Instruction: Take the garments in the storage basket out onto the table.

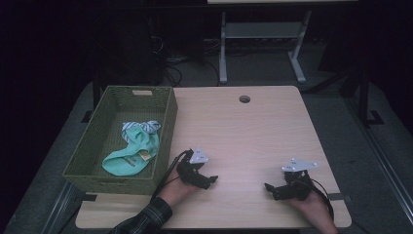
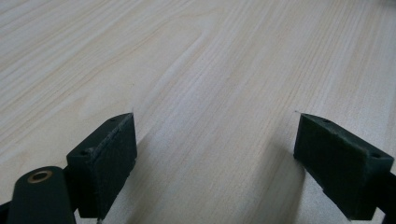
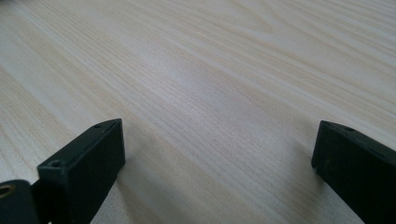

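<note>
High view first, starting nearest the person: both hands rest low on the wooden surface [image 1: 253, 131], left claw [image 1: 210, 179] at about 7 o'clock and right claw [image 1: 269, 187] at about 5 o'clock, tips pointing in toward each other with a bare patch of wood between them. Both claws are spread wide with nothing in them; in the left gripper view the two black pads [image 2: 109, 161] sit far apart over plain wood grain, and it's the same story in the right gripper view. Looks to me like a parked, ready pose, hands down and steady. Moving out to roughly 9 o'clock, just beside the left claw, there's a green woven basket [image 1: 92, 146] hanging a bit off the left edge of the surface. Lying in it is a mint-green sock [image 1: 131, 158], toe toward the near wall, with a striped sock [image 1: 141, 127] bunched just behind it. I'd guess they're in there as the sorted pile. Farther out at 12 o'clock there's a round cable hole [image 1: 244, 99], and past that a white desk frame [image 1: 263, 44] on a dark floor.
</note>
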### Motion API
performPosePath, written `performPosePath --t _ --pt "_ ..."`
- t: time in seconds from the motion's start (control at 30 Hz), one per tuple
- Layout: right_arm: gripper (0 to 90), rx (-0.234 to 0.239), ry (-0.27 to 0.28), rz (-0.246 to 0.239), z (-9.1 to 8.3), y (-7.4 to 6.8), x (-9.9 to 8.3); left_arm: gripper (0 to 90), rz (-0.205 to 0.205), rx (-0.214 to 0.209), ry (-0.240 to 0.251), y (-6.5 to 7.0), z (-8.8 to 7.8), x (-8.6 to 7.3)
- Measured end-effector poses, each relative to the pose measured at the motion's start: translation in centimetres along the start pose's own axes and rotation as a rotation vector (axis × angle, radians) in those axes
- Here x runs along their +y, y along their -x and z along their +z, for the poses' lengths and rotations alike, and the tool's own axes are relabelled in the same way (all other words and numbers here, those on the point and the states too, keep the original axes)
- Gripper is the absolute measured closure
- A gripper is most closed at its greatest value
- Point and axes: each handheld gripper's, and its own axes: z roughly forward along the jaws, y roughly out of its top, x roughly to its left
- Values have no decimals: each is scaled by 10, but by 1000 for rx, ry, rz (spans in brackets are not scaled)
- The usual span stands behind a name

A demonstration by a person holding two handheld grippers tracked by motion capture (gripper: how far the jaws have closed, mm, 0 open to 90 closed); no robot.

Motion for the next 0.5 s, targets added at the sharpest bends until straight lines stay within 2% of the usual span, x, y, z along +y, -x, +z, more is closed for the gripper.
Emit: performPosePath --t 0.23,0.5 --pt "21 0 0 0 0 0 0 124 -3 5 -2 0 0 0" --pt "21 -1 -1 1 0 0 0 128 -3 6 -46 -3 -4 2"
